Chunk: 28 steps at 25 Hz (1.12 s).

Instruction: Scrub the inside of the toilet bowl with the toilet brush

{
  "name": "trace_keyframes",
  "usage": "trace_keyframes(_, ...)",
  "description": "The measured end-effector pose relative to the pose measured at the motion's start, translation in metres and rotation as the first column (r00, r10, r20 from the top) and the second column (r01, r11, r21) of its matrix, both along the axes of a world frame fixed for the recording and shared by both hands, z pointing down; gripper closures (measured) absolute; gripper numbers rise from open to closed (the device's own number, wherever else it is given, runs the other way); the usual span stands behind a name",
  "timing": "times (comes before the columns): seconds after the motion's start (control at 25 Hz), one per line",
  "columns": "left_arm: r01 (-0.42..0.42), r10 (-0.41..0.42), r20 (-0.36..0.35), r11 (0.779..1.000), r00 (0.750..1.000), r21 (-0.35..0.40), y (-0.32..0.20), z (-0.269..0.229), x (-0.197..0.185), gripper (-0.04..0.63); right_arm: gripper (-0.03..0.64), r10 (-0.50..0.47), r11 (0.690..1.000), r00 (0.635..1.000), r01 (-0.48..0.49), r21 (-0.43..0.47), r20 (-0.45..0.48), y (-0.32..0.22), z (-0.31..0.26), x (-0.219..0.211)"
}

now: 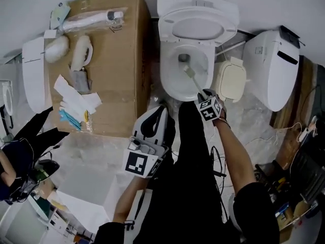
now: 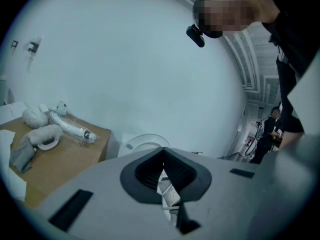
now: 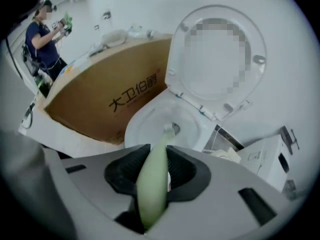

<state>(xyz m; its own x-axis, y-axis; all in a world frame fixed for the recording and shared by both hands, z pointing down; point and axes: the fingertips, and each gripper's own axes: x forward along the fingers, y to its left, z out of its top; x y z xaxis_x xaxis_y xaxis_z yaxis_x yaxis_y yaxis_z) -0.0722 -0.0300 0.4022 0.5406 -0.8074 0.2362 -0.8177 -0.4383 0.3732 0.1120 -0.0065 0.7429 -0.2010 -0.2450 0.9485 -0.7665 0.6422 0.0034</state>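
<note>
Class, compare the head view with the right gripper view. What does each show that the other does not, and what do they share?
Only the head view shows the left gripper, held back from the toilet, and the marker cube on the right gripper. Only the right gripper view shows the pads clamped on the green handle of the toilet brush, and the print on the side of the cardboard box. Both show the toilet bowl, its raised lid, and the brush reaching down into the bowl.
</note>
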Motion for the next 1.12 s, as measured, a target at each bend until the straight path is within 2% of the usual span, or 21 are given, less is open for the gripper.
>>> trace_keyframes(0.08, -0.021, 0.021, -0.003, 0.999, 1.0, 0.034, 0.005, -0.02, -0.004, 0.588, 0.503, 0.109, 0.993, 0.992, -0.111, 0.038, 0.06, 0.0, -0.039, 0.0)
trace_keyframes(0.2, -0.052, 0.052, -0.005, 0.997, 0.999, 0.051, 0.013, -0.05, -0.009, 0.588, 0.503, 0.232, 0.964, 0.961, -0.247, 0.094, 0.15, 0.004, -0.107, 0.001)
trace_keyframes(0.44, -0.117, 0.117, 0.004, 0.988, 0.993, 0.101, 0.025, -0.104, -0.01, 0.588, 0.503, 0.326, 0.878, 0.885, -0.414, 0.24, 0.334, 0.004, -0.25, 0.009)
trace_keyframes(0.6, -0.111, 0.113, -0.004, 0.98, 0.994, 0.163, 0.024, -0.14, -0.007, 0.588, 0.503, 0.332, 0.808, 0.83, -0.495, 0.319, 0.448, 0.009, -0.336, 0.017)
trace_keyframes(0.8, -0.101, 0.098, 0.022, 0.968, 0.995, 0.231, 0.028, -0.184, 0.006, 0.588, 0.503, 0.282, 0.736, 0.785, -0.546, 0.401, 0.551, 0.023, -0.419, 0.025)
trace_keyframes(1.0, -0.074, 0.065, 0.042, 0.958, 0.997, 0.277, 0.043, -0.214, 0.019, 0.588, 0.503, 0.21, 0.686, 0.751, -0.57, 0.453, 0.626, 0.044, -0.479, 0.03)
trace_keyframes(1.12, -0.064, 0.052, 0.05, 0.957, 0.997, 0.282, 0.053, -0.22, 0.029, 0.588, 0.503, 0.175, 0.669, 0.741, -0.573, 0.474, 0.648, 0.059, -0.501, 0.034)
